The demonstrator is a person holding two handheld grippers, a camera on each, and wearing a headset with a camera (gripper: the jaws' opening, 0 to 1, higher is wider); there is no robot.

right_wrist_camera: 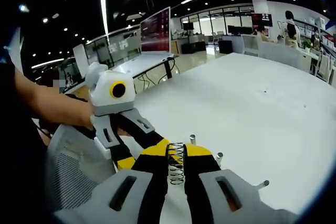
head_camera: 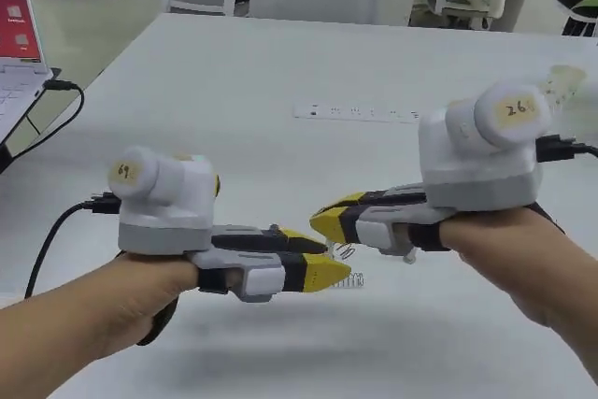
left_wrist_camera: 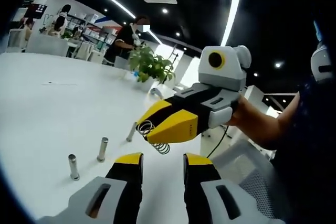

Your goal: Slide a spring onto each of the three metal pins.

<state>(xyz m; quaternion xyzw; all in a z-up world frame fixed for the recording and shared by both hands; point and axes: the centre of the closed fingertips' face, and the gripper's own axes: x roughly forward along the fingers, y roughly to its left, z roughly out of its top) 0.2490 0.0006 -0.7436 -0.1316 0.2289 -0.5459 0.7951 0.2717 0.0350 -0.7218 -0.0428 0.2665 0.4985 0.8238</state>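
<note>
Three short metal pins stand upright on the white table [left_wrist_camera: 47, 103]: a near pin [left_wrist_camera: 73, 166], a middle pin [left_wrist_camera: 102, 149] and a far pin [left_wrist_camera: 131, 131]. They have no springs on them. In the right gripper view the pins [right_wrist_camera: 219, 157] stand just beyond my jaws. My right gripper [right_wrist_camera: 177, 153] is shut on a spring [right_wrist_camera: 177, 165], held lengthwise between the yellow tips. The left gripper view shows that spring [left_wrist_camera: 161, 147] sticking out of the right gripper [left_wrist_camera: 168, 127] above the pins. My left gripper [left_wrist_camera: 163, 162] is open with nothing in it, just below the right one. In the head view the two grippers' tips [head_camera: 329, 248] nearly meet.
A white power strip [head_camera: 355, 113] lies further back on the table. A laptop [head_camera: 14, 53] sits at the left edge, with black cables [head_camera: 51, 231] trailing to the left gripper. A potted plant [left_wrist_camera: 149, 64] and a person [left_wrist_camera: 123, 40] are beyond the table.
</note>
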